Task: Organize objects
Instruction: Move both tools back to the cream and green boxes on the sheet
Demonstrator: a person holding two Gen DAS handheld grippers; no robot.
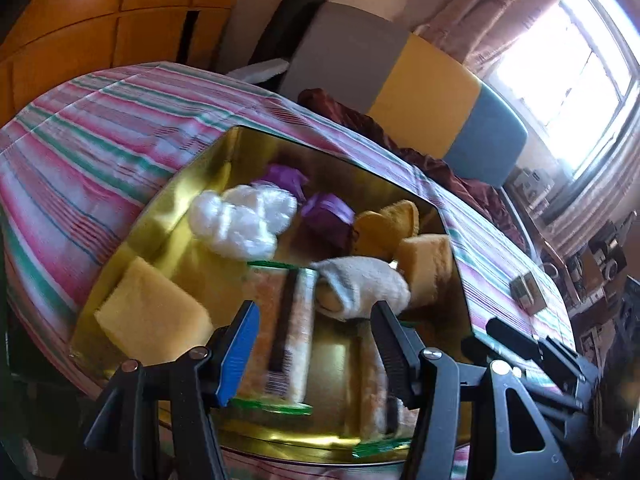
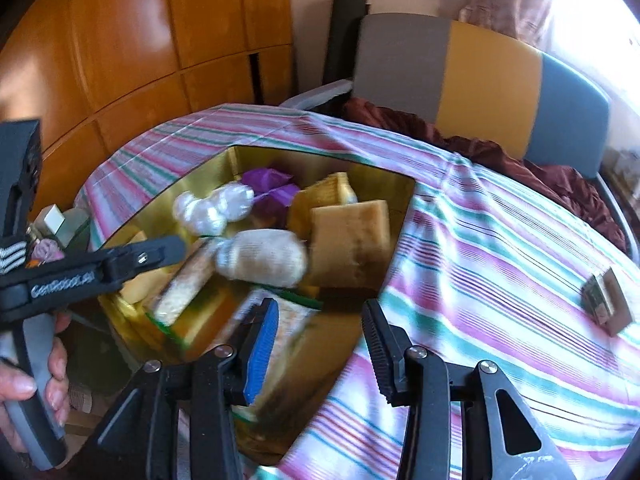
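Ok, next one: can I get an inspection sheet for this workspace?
Surface: striped cloth, wrinkled, with a gold tin on it.
Job's things: in the tin, a white fluffy bundle, purple wrapped pieces, yellow sponges, a rolled sock and a barcoded packet.
Clutter: small box on the cloth, outside the tin.
Grippers: left gripper jaws apart over the packet, grip unclear; right gripper open, holding nothing.
Cables: nothing seen.
Surroundings: grey, yellow and blue headboard, maroon blanket, wooden wardrobe, curtained window.
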